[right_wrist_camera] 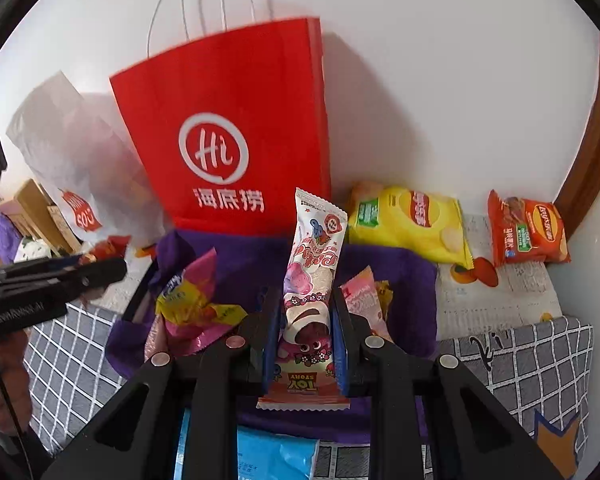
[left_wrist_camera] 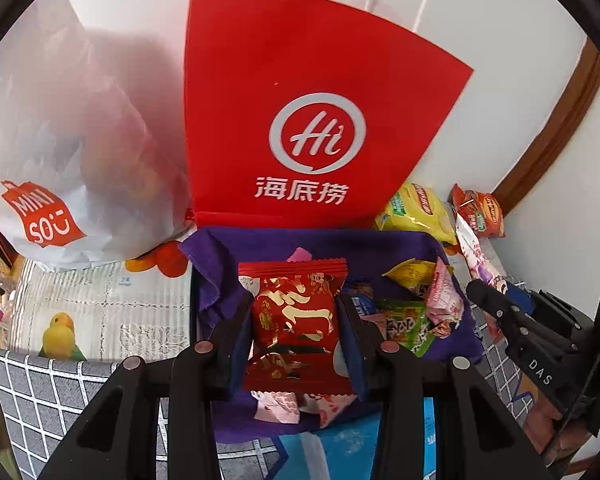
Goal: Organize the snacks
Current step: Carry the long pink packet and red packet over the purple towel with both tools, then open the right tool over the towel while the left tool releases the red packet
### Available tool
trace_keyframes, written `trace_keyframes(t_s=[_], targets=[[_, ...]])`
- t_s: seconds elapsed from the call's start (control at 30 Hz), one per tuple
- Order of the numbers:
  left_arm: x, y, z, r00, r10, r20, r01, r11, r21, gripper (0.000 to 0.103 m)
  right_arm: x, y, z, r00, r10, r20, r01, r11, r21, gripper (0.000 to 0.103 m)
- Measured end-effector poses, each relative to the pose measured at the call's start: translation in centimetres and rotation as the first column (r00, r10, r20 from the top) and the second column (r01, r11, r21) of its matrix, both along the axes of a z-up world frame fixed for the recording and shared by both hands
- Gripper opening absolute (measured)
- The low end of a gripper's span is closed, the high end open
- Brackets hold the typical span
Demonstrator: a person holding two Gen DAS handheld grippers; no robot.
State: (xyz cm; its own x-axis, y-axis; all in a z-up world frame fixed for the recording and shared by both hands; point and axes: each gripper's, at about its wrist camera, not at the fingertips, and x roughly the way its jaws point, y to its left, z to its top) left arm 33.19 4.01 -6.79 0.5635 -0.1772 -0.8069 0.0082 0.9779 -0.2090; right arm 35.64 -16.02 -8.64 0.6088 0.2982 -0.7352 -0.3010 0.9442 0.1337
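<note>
Both sets of jaws are clenched on snacks. The left gripper pinches a red packet across its middle, the crimped ends sticking out above and below the jaws. The right gripper grasps a long pink and white packet near its lower end, so most of its length stands up ahead of the fingers.

Both packets look light, soft and crinkly, with glossy film that could slip. The red one is held where I would hold it, across the filled middle. The tall one seems likely to flop or swing, since the hold sits low; a grip nearer the middle would steady it. Whatever is inside may crush, so a gentle squeeze seems wise.

Directly beneath and just ahead of both pairs of jaws lies a purple cloth-lined bin with loose small snacks scattered in it. Beyond the bin stands a red paper bag, upright against a white wall. To the left of it slumps a white plastic bag. To the right of the right jaws, beyond the bin, a yellow chip bag and an orange chip bag rest on a newspaper-print cloth, near a grey checked mat.
</note>
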Motion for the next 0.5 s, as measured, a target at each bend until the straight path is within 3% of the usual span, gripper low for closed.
trace_keyframes(t_s=[0.5], targets=[[0.8,-0.1,-1.5,0.999,0.002,-0.035,-0.001,1.0,0.012,0.038,0.9,1.8,-3.1,0.997,0.036,-0.066,-0.041,0.996,-0.076,0.023]])
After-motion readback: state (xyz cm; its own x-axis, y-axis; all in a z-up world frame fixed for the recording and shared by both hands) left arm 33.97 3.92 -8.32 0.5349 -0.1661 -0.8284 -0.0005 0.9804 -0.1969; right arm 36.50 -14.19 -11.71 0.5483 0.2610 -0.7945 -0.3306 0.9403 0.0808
